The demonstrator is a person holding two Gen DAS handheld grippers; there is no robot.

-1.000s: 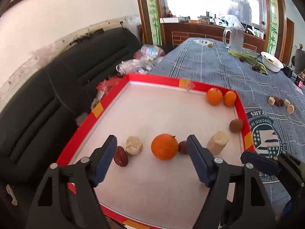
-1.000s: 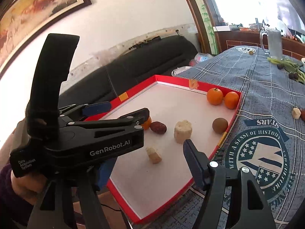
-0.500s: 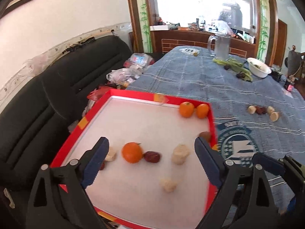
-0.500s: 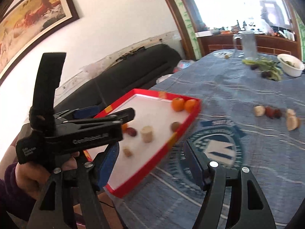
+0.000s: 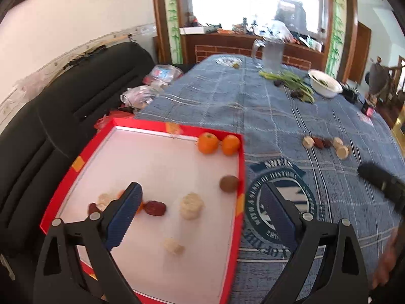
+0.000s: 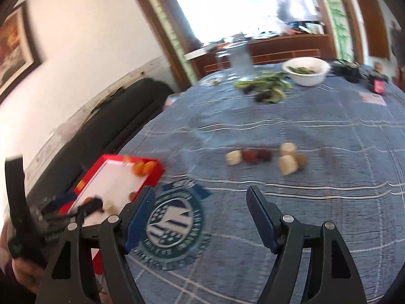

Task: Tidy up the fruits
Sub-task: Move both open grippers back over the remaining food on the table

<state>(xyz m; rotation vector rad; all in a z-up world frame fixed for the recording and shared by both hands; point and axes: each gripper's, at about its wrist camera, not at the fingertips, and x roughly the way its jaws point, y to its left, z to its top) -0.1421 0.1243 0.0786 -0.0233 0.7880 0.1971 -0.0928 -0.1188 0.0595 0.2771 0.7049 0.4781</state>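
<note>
The left gripper (image 5: 200, 210) has its fingers (image 5: 125, 209) spread wide with nothing between the pads; they hang above the red tray (image 5: 240, 177). Under and just past the left finger lie a dark red date (image 5: 155, 208), an orange mostly hidden behind the pad, and a pale chunk (image 5: 105, 198) with another date beside it. Between the fingers, on the white tray floor, sit a round pale piece (image 5: 191, 205) and a smaller pale piece (image 5: 173, 246). Farther out, a brown kiwi (image 5: 229, 183) rests against the tray's right wall, and two oranges (image 5: 208, 143) sit touching in the far right corner.

The right gripper (image 6: 200, 215) is empty too, its jaws opening above the blue plaid cloth on the bench (image 6: 316, 131), over a round printed emblem (image 6: 174, 225). Beyond its fingers a loose row of fruit lies on the cloth: a pale piece (image 6: 233, 157), two dark red dates (image 6: 255, 155), then two pale chunks (image 6: 287, 164) with a brown kiwi (image 6: 301, 160) touching them. This view is blurred. At its left edge the tray shows, along with the left gripper and the hand holding it (image 6: 22, 271).

At the bench's far end stand a white bowl (image 6: 306, 71), green vegetables (image 6: 265, 86) and a clear jug (image 5: 270, 53).
</note>
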